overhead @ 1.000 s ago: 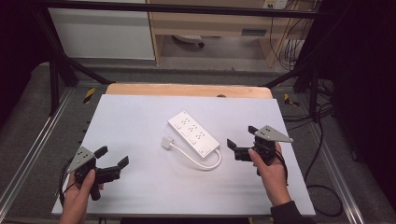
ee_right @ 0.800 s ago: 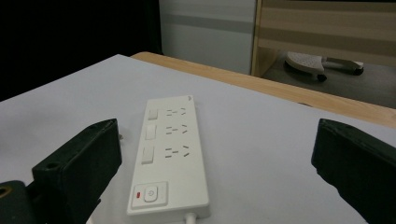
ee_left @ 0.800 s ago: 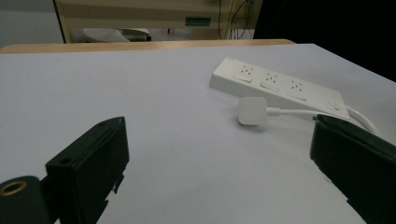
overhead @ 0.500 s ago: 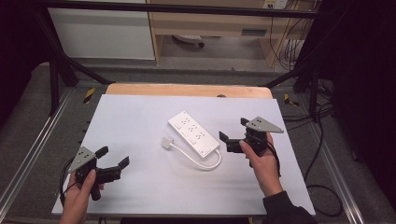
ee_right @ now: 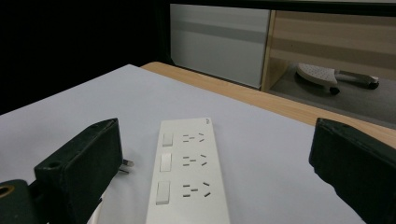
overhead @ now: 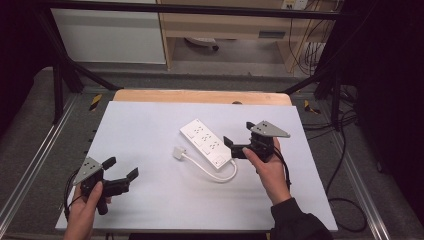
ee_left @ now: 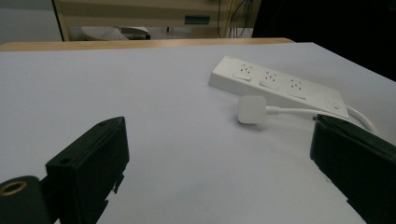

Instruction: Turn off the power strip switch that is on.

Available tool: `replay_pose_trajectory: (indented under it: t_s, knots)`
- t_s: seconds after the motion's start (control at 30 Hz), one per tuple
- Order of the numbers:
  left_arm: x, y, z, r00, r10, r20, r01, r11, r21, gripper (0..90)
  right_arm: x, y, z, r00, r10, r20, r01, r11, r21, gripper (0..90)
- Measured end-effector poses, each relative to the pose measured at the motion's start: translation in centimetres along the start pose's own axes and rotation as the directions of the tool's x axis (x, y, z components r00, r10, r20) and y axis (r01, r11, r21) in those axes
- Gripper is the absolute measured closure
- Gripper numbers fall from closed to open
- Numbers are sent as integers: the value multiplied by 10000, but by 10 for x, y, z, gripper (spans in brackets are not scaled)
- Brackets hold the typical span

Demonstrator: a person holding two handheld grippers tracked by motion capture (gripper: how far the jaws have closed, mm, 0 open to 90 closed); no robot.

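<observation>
The left gripper hangs well to the left of the white power strip, low over the white table — its jaws spread wide, nothing between them. The power strip lies flat near the table's middle, with 3 sockets and 3 switches; its flat white plug rests just left of it, the cable looping round its near end. The right gripper sits just right of the strip — jaws wide apart, empty, facing it.
</observation>
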State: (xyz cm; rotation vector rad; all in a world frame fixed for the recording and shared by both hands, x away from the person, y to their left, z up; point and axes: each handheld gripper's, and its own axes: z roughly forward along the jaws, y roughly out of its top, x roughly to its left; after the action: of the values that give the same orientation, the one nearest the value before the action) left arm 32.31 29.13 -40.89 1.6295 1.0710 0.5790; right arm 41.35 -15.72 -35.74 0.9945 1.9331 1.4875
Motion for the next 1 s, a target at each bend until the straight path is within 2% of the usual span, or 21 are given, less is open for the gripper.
replay_pose_trajectory:
  t_s: [0.43, 0.57, 0.73, 1.0]
  knots:
    - [0, -1, 1, 10000, 3, 58, -3, 10000, 86, 46, 8, 8, 19, 9999, 43, 110, -44, 9999, 137, 52]
    - [0, -1, 1, 10000, -4, 75, 3, 9999, 118, 46, 8, 8, 24, 9996, 230, 145, -232, 9997, 117, 60]
    - [-1, -1, 2, 10000, 13, 91, -15, 9999, 137, 46, 8, 8, 30, 9996, 190, 203, -195, 9994, 280, 66]
    - [-1, -1, 2, 9999, 21, 109, -23, 9999, 156, 46, 9, 8, 38, 9995, 227, 223, -236, 9988, 419, 114]
